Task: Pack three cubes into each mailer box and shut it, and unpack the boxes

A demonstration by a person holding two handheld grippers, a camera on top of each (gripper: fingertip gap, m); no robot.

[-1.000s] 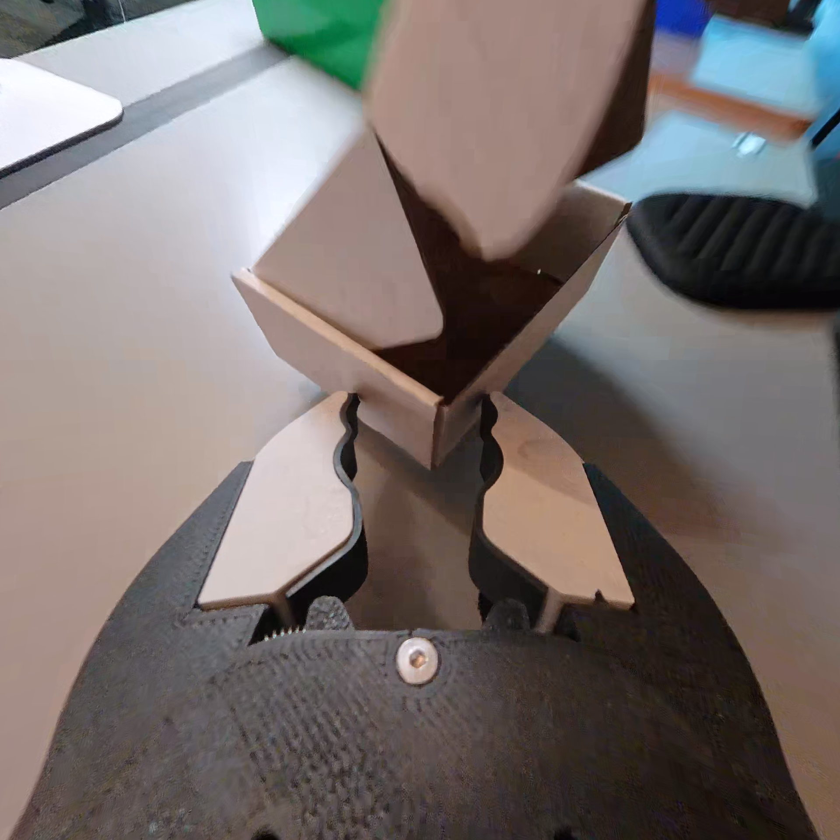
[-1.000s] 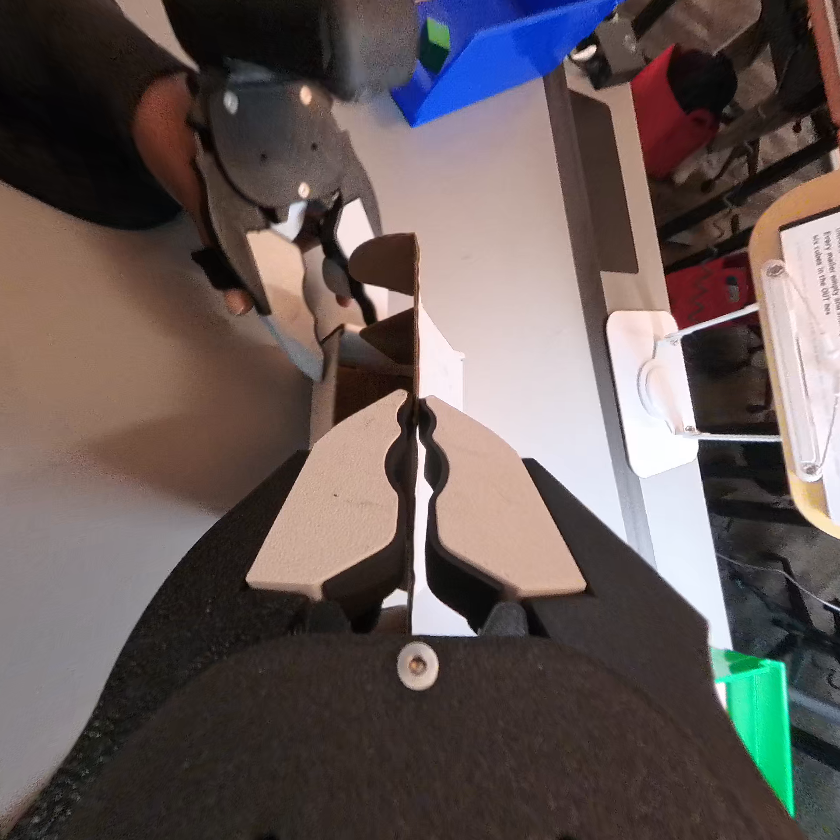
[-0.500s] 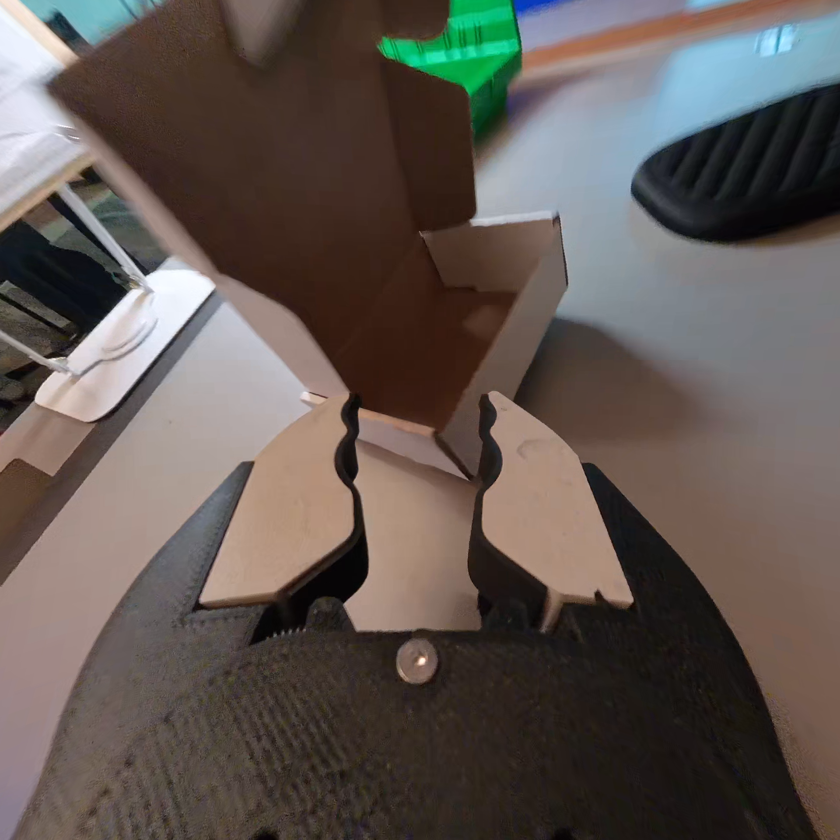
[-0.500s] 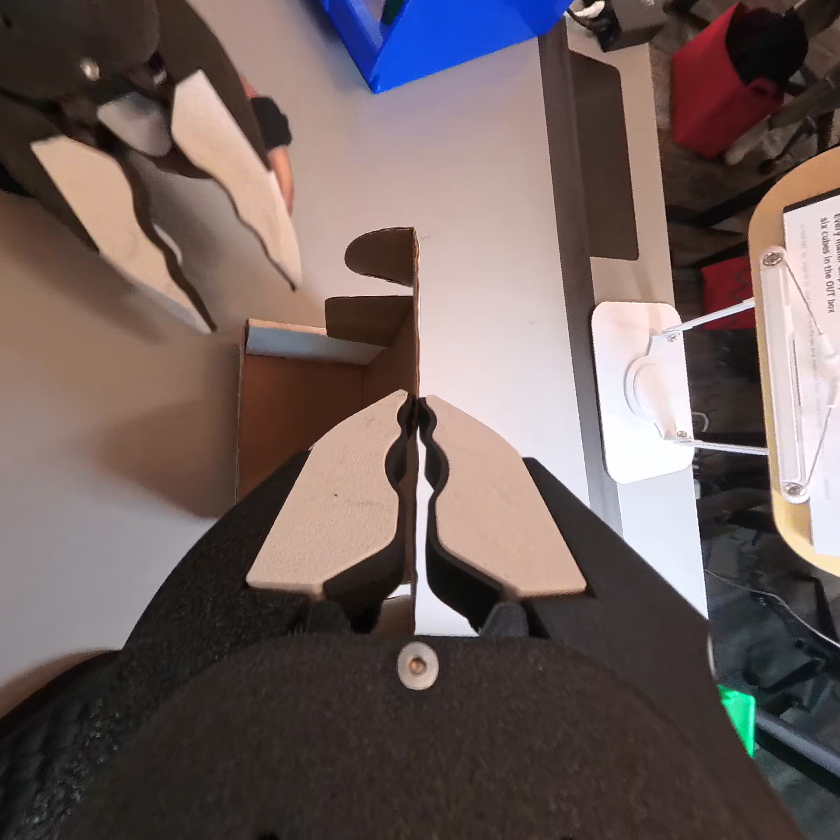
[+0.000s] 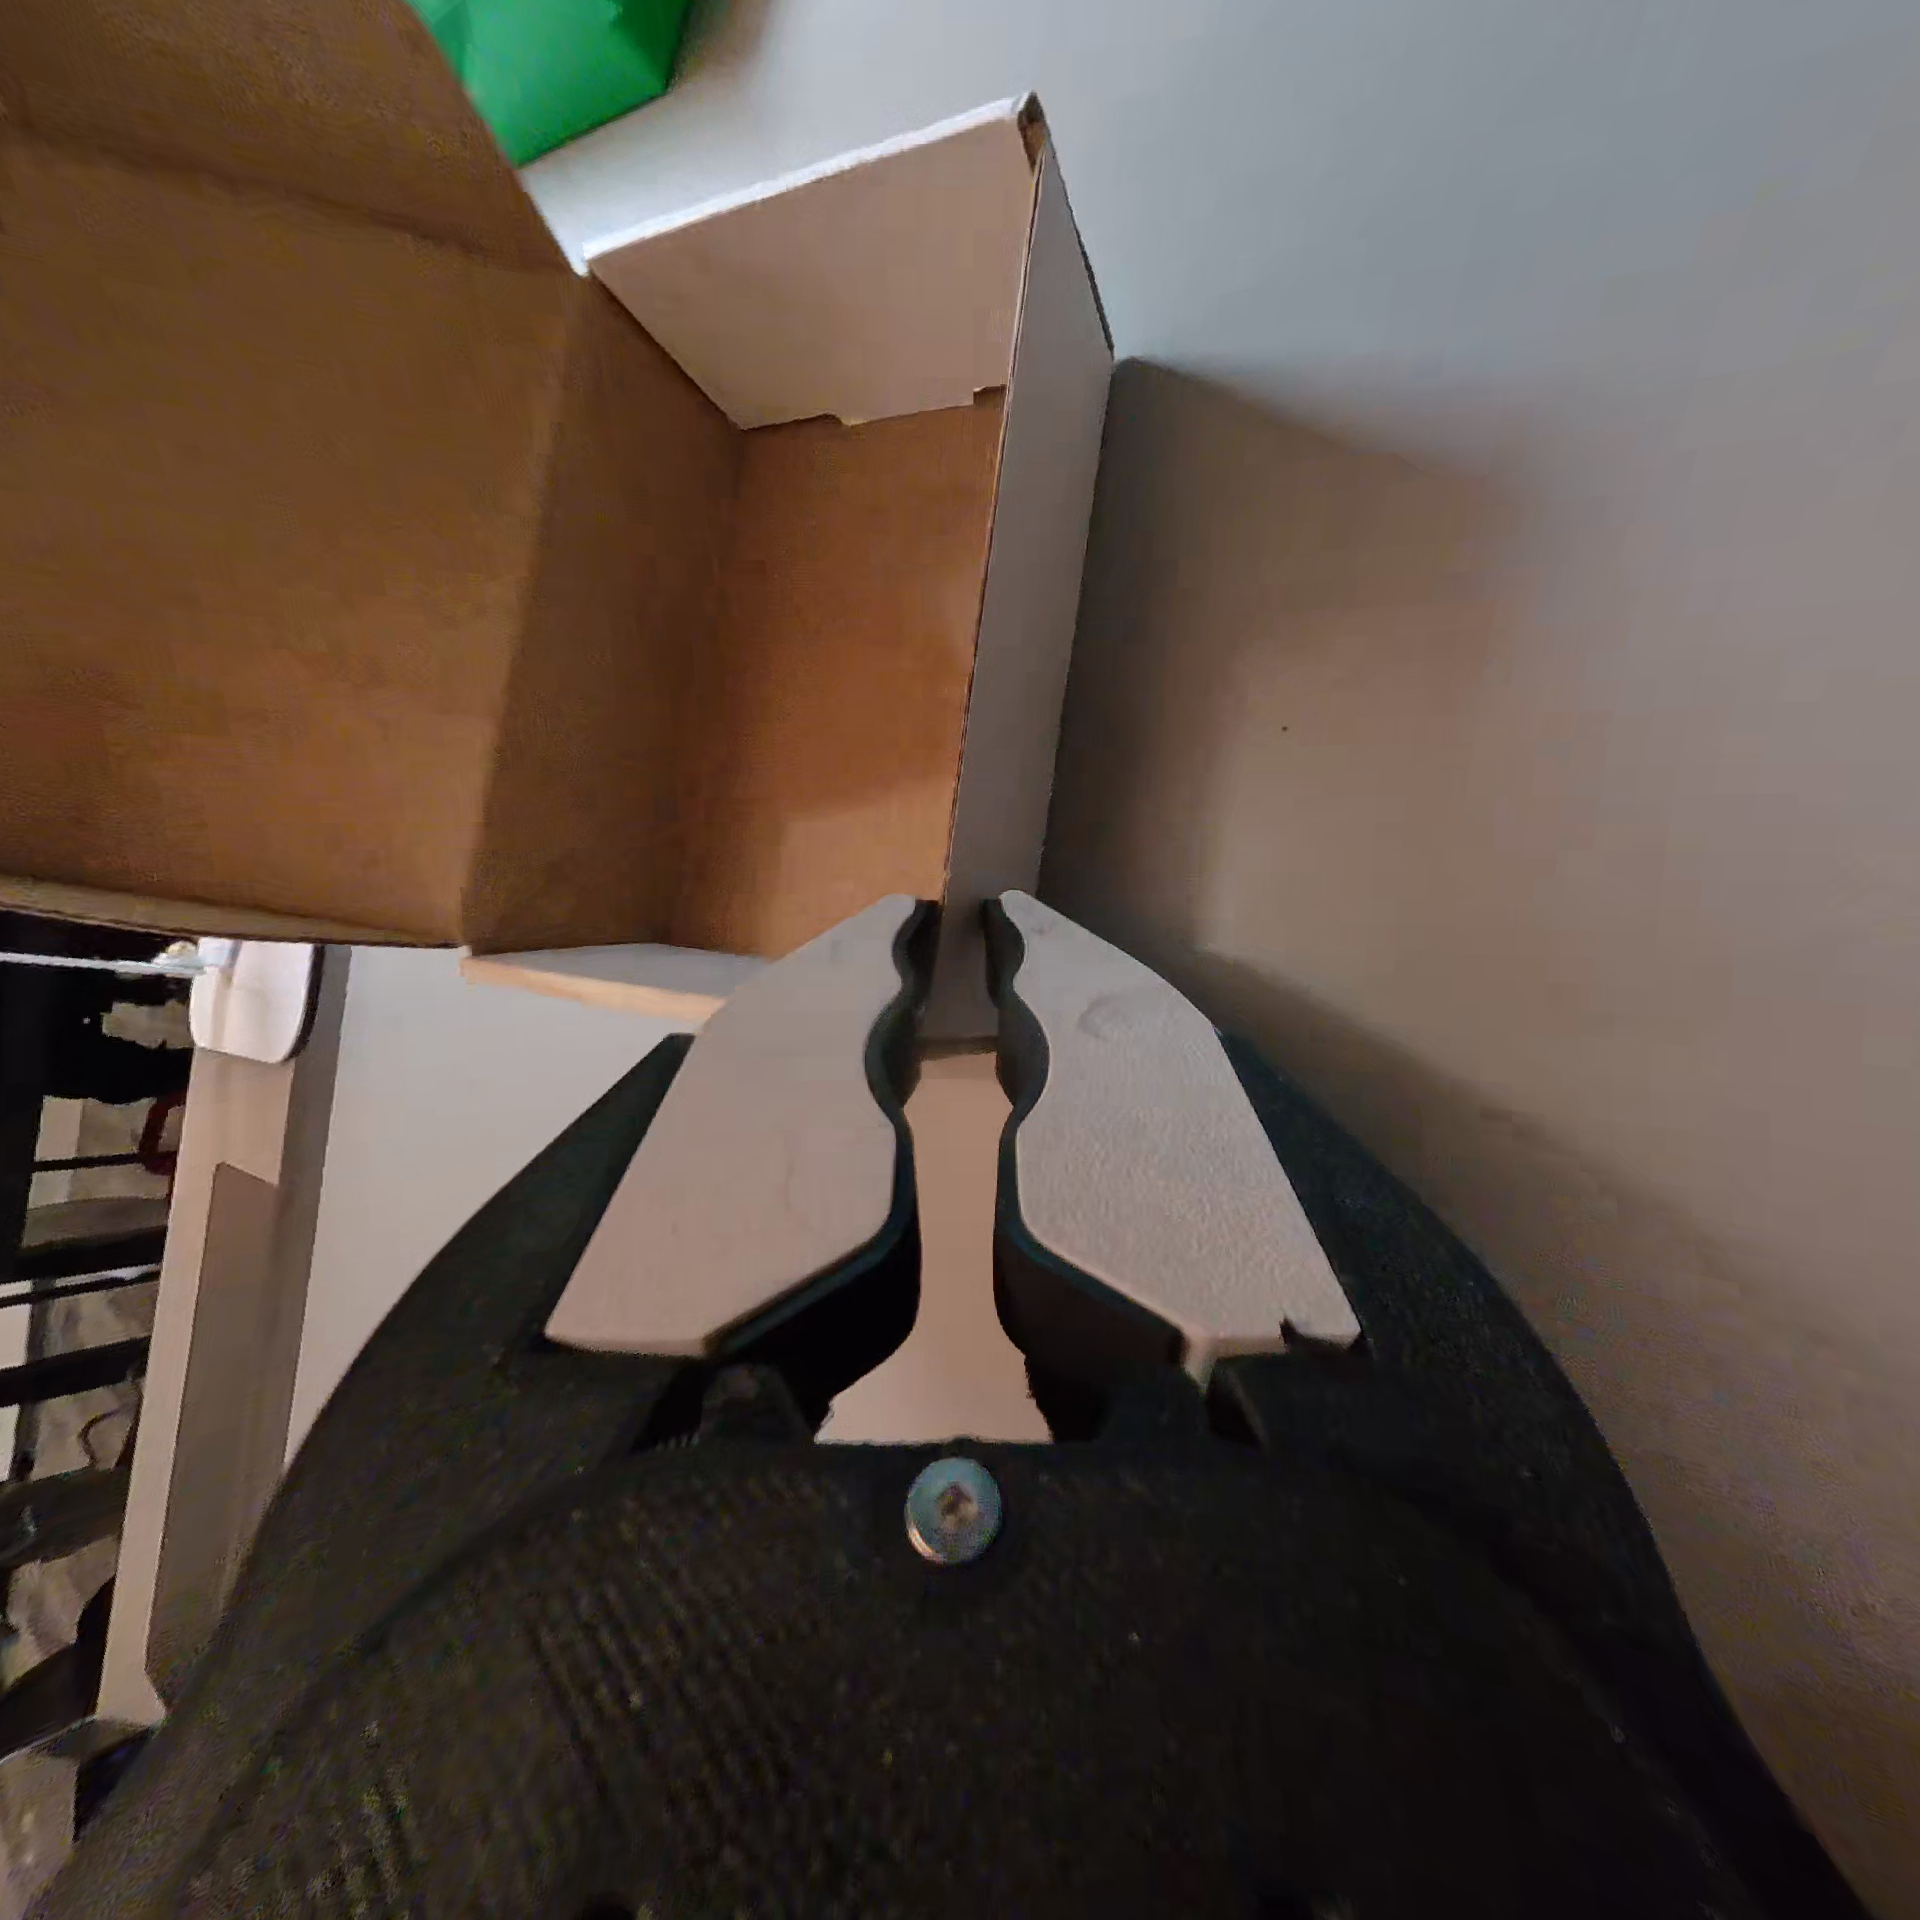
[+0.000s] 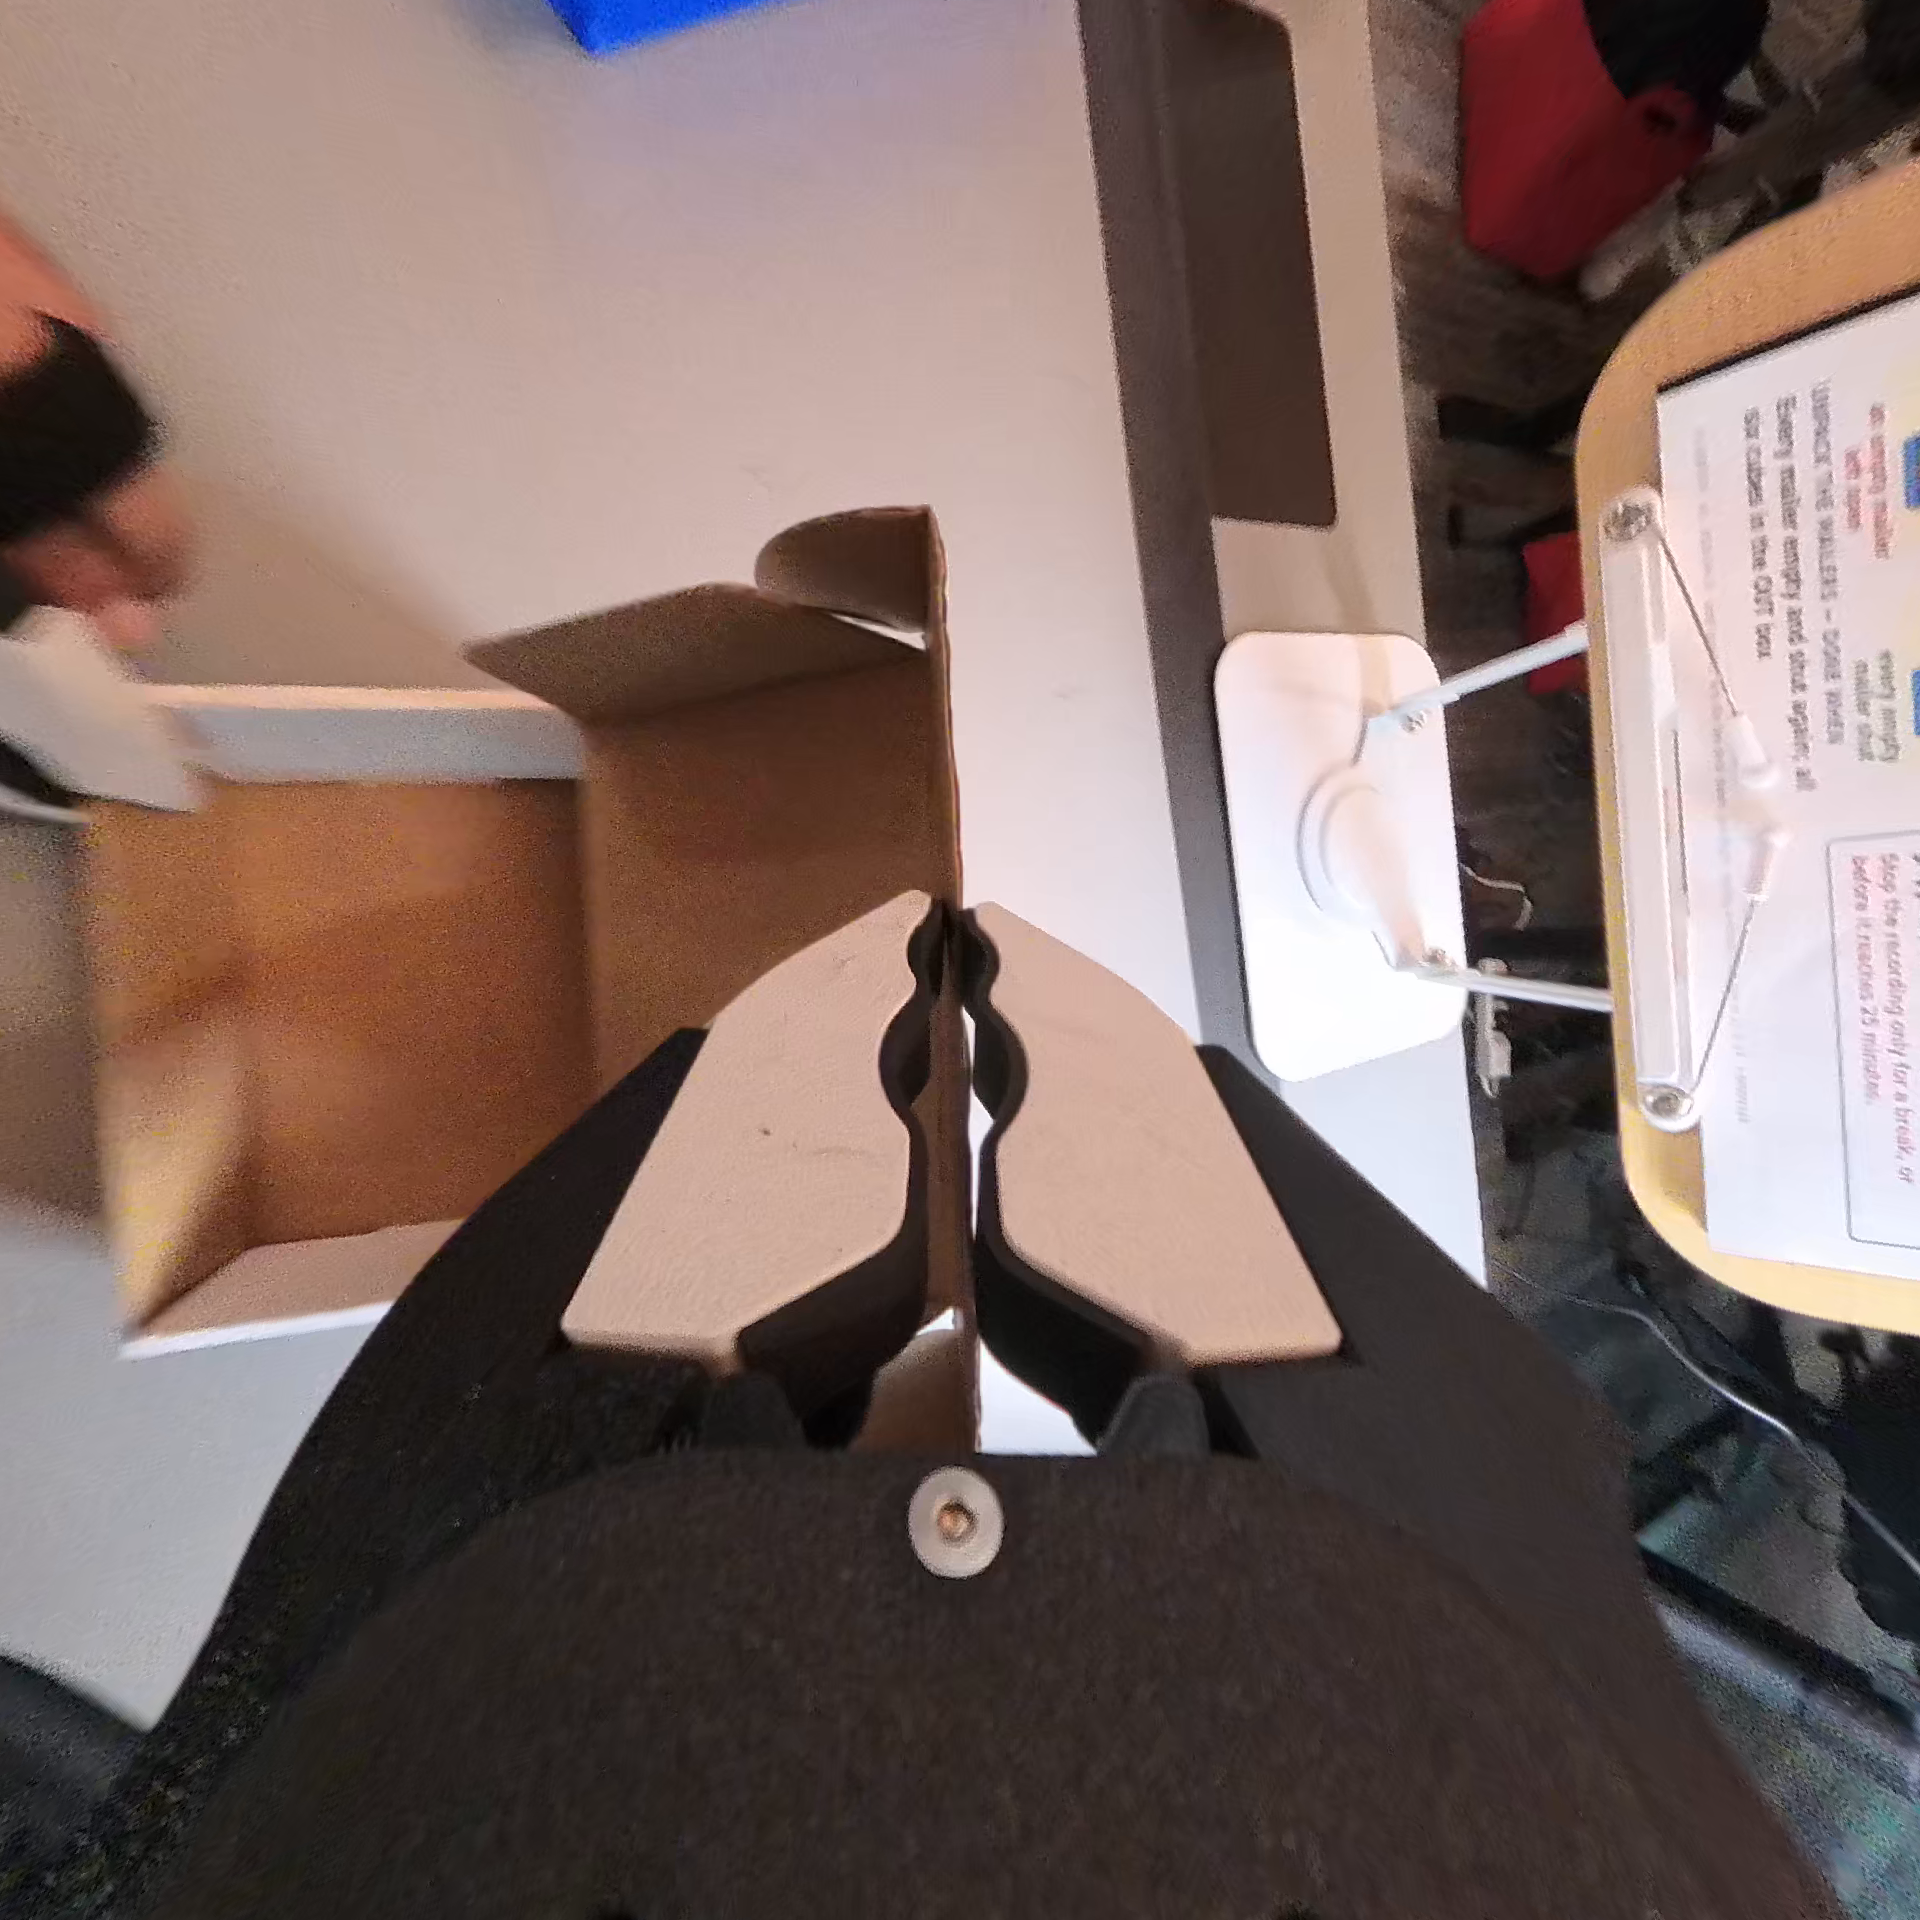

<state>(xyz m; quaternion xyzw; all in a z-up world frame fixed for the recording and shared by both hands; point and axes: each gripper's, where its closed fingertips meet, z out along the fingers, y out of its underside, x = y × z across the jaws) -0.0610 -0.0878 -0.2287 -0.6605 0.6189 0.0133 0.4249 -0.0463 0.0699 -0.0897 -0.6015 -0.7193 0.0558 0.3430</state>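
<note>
A mailer box, white outside and brown inside, stands open on the grey table, and no cube shows inside it. My left gripper is shut on the box's long side wall, one finger inside and one outside. My right gripper is shut on the upright lid, seen edge-on between its fingers. The lid also fills the upper left of the left wrist view. The left gripper shows blurred at the left edge of the right wrist view, with a person's hand behind it.
A green bin stands beyond the box. A blue bin sits at the far edge. A white stand base carries a wooden board with a printed sheet by the table's edge. Red things lie on the floor. The grippers' ends are close to 20 cm from one another.
My left gripper has moved onto the box's side wall and closed on it from wide open. The box has come level on the table. My right gripper has kept its hold on the lid.
</note>
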